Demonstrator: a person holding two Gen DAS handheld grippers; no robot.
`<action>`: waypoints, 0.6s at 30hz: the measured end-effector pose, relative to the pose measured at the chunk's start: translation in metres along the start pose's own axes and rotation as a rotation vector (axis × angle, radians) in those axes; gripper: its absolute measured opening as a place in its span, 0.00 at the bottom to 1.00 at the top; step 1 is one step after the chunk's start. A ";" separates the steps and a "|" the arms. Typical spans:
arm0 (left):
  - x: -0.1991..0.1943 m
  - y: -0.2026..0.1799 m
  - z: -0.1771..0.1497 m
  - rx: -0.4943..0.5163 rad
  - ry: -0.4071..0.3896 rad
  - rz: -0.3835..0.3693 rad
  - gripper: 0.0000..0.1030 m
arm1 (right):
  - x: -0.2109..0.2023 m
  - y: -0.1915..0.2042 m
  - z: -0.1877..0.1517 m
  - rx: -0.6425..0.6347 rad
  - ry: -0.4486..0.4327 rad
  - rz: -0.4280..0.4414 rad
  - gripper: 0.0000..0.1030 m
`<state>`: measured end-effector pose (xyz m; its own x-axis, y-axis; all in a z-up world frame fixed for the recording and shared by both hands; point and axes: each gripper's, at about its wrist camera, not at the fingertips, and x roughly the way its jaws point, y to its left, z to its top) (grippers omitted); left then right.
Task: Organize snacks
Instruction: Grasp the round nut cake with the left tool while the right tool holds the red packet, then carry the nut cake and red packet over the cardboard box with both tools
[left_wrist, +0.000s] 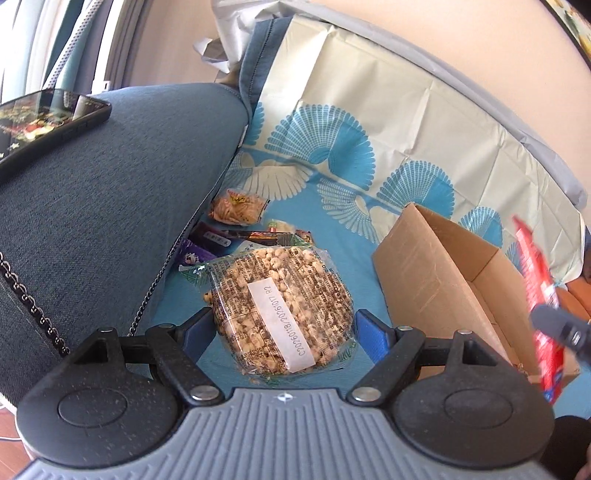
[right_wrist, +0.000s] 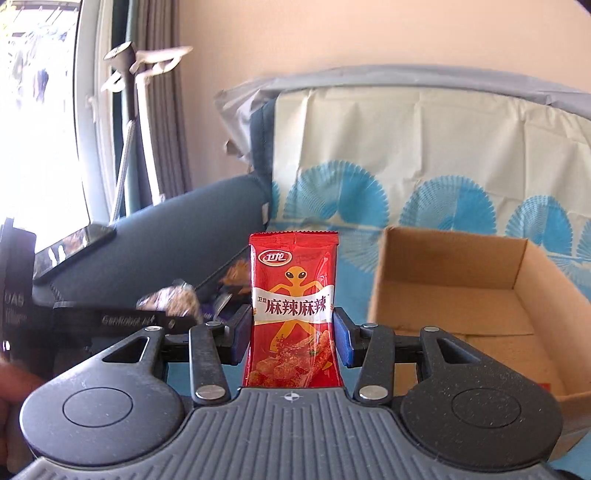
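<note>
L gripper (left_wrist: 284, 328): jaws wide, blue pads pressed on both sides of a round puffed-grain cake (left_wrist: 282, 308) in clear wrap w/ a white date label. The cake sits betw. the fingers, above the blue part of the cover (left_wrist: 332, 229); can't tell if it's lifted or touching the cover.

R gripper (right_wrist: 291, 332): jaws about half-way, pads clamped on a red snack pack (right_wrist: 293, 314), upright, yellow alien figure and white banner facing the cam. In the L view the same pack shows blurred at the right edge, over the near right corner of the box (left_wrist: 443, 280).

Box: brown cardboard, top open, on the cover to the right of both grippers. Floor mostly bare; can't tell what the small red bit at its near right corner is.

Behind the cake, along the left edge of the cover by the sofa arm (left_wrist: 110, 177): loose snacks (left_wrist: 240, 210), an orange pack farthest back, dark and purple wrappers nearer. A chain strap (left_wrist: 33, 306) hangs over the arm; a phone (left_wrist: 48, 122) lies on top of it.

Far: cover runs up the sofa back, cream w/ blue fan print, grey liner along its top edge. Beyond that a peach wall; window and curtain (right_wrist: 159, 92) at left.
</note>
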<state>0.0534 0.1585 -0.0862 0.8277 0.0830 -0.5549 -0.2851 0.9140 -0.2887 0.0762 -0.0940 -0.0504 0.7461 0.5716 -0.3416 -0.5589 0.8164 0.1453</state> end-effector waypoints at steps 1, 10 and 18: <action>0.000 0.000 0.000 0.005 -0.003 -0.003 0.83 | -0.002 -0.006 0.004 0.006 -0.011 -0.012 0.46; 0.002 -0.001 -0.001 0.014 0.003 -0.014 0.83 | -0.015 -0.089 0.038 0.047 -0.096 -0.165 0.46; 0.006 -0.008 -0.001 0.060 0.005 0.000 0.83 | -0.014 -0.147 0.036 0.165 -0.116 -0.246 0.46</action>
<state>0.0600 0.1512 -0.0878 0.8250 0.0814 -0.5592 -0.2558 0.9362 -0.2410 0.1610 -0.2189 -0.0335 0.8931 0.3530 -0.2789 -0.2972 0.9283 0.2234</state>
